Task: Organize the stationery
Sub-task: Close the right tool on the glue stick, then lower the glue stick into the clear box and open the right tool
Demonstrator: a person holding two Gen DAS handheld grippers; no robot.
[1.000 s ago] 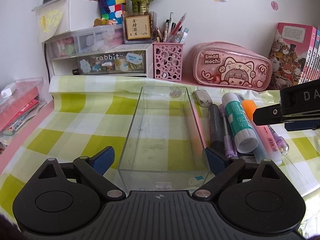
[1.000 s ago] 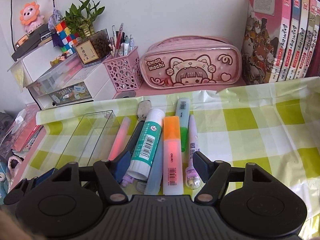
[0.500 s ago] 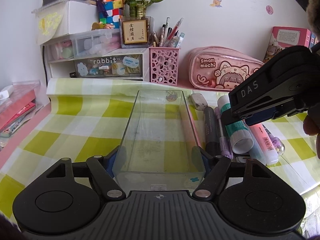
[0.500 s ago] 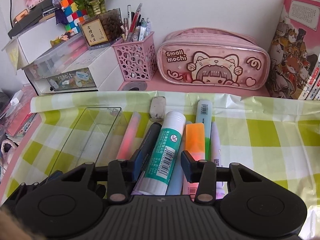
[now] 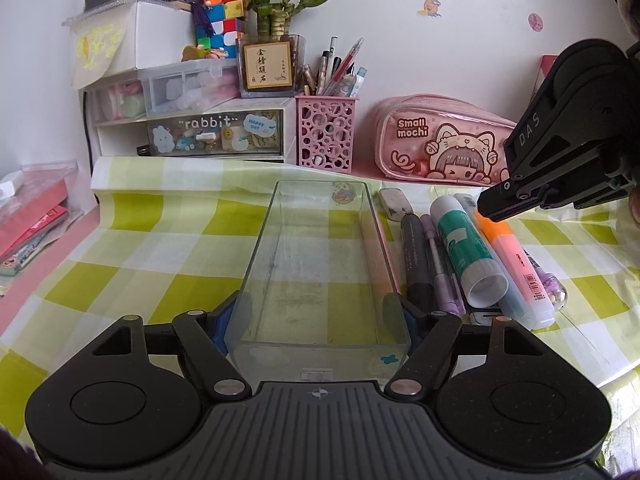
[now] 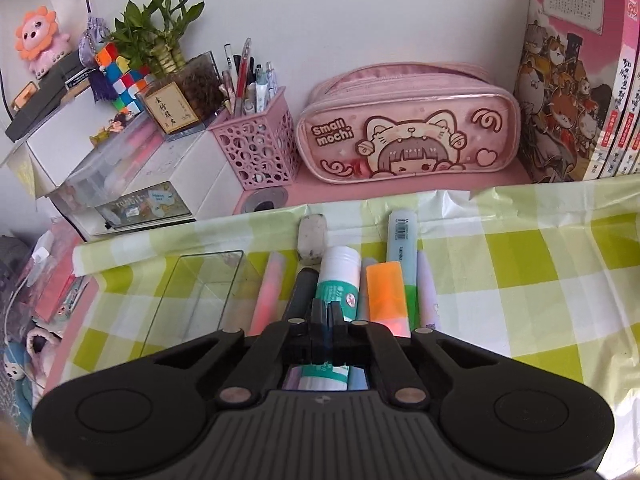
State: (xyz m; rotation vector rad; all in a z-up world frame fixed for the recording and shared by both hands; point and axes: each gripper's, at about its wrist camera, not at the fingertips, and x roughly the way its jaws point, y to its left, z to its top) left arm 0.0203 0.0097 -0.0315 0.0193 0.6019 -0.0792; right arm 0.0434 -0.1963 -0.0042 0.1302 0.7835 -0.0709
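clamping the near end of the clear plastic tray [image 5: 316, 280], the left gripper [image 5: 318, 320] is seen with a blue pad pressed against each long wall, and the tray stands empty on the green-and-white checked cloth [image 5: 132, 276]. the right gripper [image 6: 325, 312] has just been closing and is now drawn fully together, its fingers meeting with nothing caught between them; it is held above the pile of stationery, over the green-labelled glue stick [image 6: 338, 280]. in the left wrist view its black tip is seen over the far ends of the pens. the stationery is laid in a row just beside the tray's right wall: a black marker [image 5: 416, 256], a purple pen [image 5: 440, 264], the glue stick, an orange highlighter [image 5: 508, 244] and a white eraser [image 5: 396, 202] at the far end. a pink highlighter [image 6: 270, 292] is seen between the tray and the marker. a pink pencil case [image 6: 408, 136] and a pink pen holder [image 6: 256, 152] are set at the wall behind.
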